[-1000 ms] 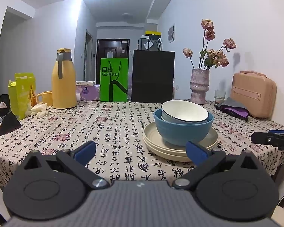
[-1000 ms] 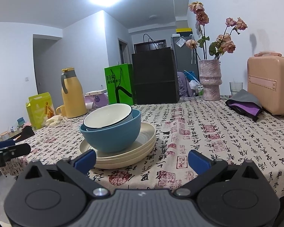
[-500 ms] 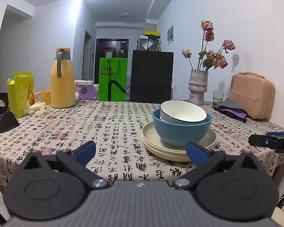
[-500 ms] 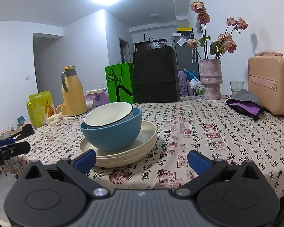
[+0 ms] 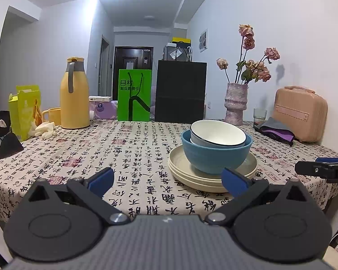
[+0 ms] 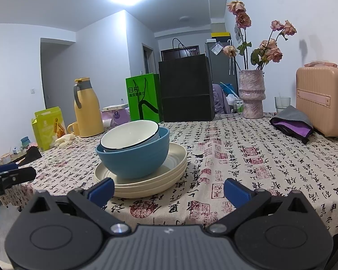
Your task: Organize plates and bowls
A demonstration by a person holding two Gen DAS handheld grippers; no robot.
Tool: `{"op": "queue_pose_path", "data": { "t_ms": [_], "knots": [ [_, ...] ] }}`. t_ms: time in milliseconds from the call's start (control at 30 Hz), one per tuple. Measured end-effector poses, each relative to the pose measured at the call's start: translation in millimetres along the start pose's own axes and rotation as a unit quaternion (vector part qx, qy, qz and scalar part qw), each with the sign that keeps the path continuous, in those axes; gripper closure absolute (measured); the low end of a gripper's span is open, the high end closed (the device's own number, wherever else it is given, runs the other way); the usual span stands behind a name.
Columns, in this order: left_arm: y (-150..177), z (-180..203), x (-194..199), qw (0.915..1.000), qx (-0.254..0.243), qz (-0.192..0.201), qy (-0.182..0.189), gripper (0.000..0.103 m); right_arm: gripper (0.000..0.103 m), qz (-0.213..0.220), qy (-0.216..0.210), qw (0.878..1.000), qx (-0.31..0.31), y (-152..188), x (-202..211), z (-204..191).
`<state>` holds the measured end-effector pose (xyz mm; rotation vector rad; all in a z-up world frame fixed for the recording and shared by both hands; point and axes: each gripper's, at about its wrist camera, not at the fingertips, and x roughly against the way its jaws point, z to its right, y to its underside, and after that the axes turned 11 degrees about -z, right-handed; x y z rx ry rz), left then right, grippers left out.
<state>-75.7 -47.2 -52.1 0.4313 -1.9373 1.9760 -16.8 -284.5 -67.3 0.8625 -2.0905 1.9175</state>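
Observation:
A white bowl (image 5: 217,132) with a dark rim sits tilted inside a blue bowl (image 5: 214,157), which stands on a stack of cream plates (image 5: 191,175) on the patterned tablecloth. The same stack shows in the right wrist view: white bowl (image 6: 129,136), blue bowl (image 6: 135,159), plates (image 6: 169,177). My left gripper (image 5: 167,181) is open and empty, just short of the table's near edge, with the stack ahead to its right. My right gripper (image 6: 169,190) is open and empty, with the stack ahead to its left. Each gripper's tip shows at the other view's edge.
At the back stand a yellow thermos (image 5: 74,96) with a mug, a green bag (image 5: 134,95), a black bag (image 5: 180,92), a vase of flowers (image 5: 235,103), a glass and a pink case (image 5: 300,113). A folded purple-grey cloth (image 5: 276,131) lies by the case. A green box (image 5: 26,111) stands left.
Both grippers have pulled back slightly and dropped a little lower at the table's edge. The bowls and plates have not moved.

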Motion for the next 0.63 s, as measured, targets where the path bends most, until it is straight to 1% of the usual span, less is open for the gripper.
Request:
{"op": "queue_pose_path", "data": {
  "t_ms": [633],
  "knots": [
    [0.3,-1.6,-1.4,0.9999,0.005,-0.004,0.011,0.0,0.0,-0.002,-0.002,1.0,0.002,0.9,-1.5,-0.9]
  ]
}}
